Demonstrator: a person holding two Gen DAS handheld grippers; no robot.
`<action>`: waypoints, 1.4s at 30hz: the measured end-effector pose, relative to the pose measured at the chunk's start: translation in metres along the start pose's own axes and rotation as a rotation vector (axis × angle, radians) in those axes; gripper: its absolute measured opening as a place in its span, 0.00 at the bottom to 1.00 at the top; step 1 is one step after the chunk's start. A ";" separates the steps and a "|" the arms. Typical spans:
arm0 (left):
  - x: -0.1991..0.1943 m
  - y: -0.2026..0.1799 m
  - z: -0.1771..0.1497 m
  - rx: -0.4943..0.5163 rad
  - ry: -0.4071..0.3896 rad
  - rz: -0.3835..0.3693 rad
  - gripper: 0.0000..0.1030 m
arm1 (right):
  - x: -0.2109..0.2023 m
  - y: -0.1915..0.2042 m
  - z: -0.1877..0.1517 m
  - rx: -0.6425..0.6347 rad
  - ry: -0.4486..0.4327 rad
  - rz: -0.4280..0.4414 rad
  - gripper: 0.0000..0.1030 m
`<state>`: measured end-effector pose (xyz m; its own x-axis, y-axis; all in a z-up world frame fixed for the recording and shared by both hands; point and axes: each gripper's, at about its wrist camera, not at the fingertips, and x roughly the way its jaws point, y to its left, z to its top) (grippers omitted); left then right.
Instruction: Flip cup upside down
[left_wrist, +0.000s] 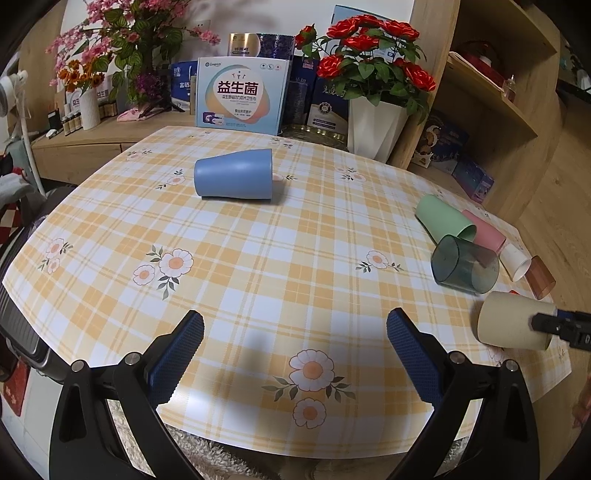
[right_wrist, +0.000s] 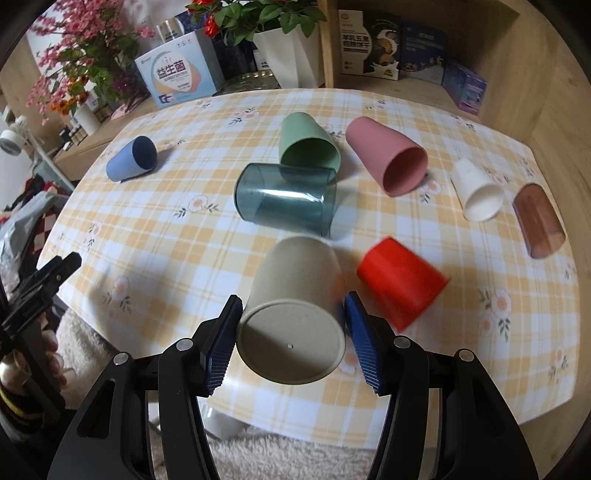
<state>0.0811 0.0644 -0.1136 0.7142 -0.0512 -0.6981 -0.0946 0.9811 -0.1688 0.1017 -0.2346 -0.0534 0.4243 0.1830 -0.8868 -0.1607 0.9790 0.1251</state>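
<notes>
My right gripper (right_wrist: 291, 325) is shut on a beige cup (right_wrist: 293, 302), gripping it near its base, which faces the camera; the cup is tilted above the table's near edge. The same cup shows in the left wrist view (left_wrist: 511, 321) at the far right, held by the right gripper (left_wrist: 554, 325). My left gripper (left_wrist: 295, 332) is open and empty over the plaid tablecloth (left_wrist: 258, 258). A blue cup (left_wrist: 234, 179) lies on its side ahead of it, also in the right wrist view (right_wrist: 129, 158).
Several cups lie on their sides: dark clear (right_wrist: 286, 197), green (right_wrist: 306, 142), pink (right_wrist: 388, 158), white (right_wrist: 476, 192), brown clear (right_wrist: 537, 221). A red cup (right_wrist: 400, 282) is beside the beige one. Boxes (left_wrist: 242, 94) and flower pots (left_wrist: 373, 122) stand behind the table.
</notes>
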 end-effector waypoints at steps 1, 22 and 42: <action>0.000 0.001 0.000 -0.002 0.000 0.000 0.94 | 0.001 0.000 0.004 -0.003 0.005 0.002 0.54; 0.002 0.008 0.002 -0.018 0.001 0.009 0.94 | 0.037 0.018 0.052 -0.050 0.069 0.001 0.54; -0.061 -0.029 0.069 0.173 -0.145 -0.024 0.94 | -0.062 0.026 0.047 0.044 -0.228 0.026 0.69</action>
<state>0.0883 0.0515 -0.0180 0.8084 -0.0599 -0.5856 0.0350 0.9979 -0.0537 0.1131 -0.2168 0.0258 0.6120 0.2184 -0.7601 -0.1371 0.9758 0.1700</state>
